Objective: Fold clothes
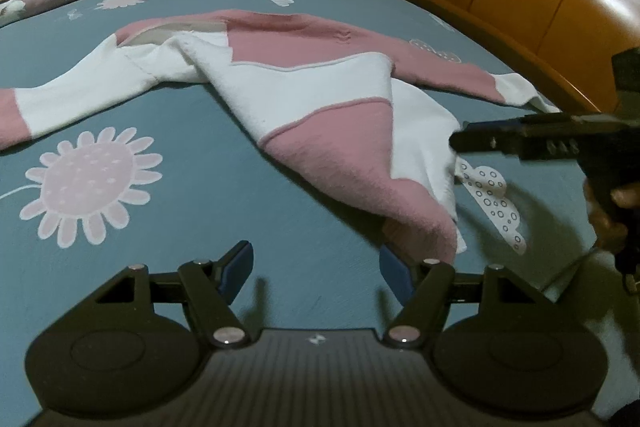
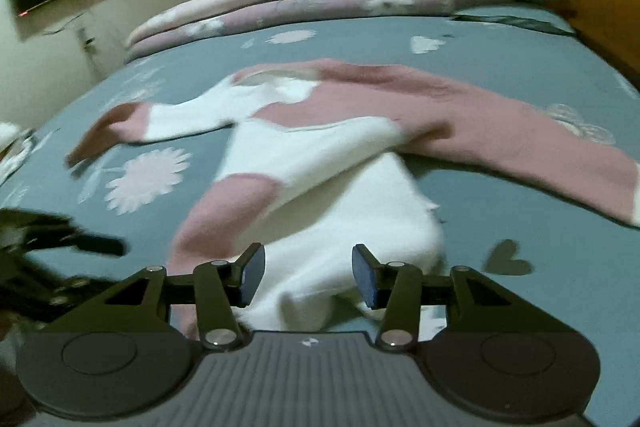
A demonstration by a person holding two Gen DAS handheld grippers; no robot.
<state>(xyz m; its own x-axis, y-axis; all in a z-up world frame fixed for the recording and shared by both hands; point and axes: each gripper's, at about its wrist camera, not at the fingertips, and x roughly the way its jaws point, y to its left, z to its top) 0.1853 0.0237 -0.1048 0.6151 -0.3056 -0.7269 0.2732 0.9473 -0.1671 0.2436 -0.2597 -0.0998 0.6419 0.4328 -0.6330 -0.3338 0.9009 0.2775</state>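
Right wrist view | my right gripper (image 2: 308, 277) jaws apart, sweater (image 2: 320, 163) hem bunched between them, unclamped | left gripper (image 1: 316, 277) apart, just beside hem corner | sweater rumpled on bed (image 1: 200, 227), sleeves spread crosswise, body runs away from me | right nearer.

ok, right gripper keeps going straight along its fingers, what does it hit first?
Most likely the white hem of the sweater. The right gripper is open with that fold bunched directly between and ahead of its fingers. Whether the pads already touch it is unclear; the frame is blurred.
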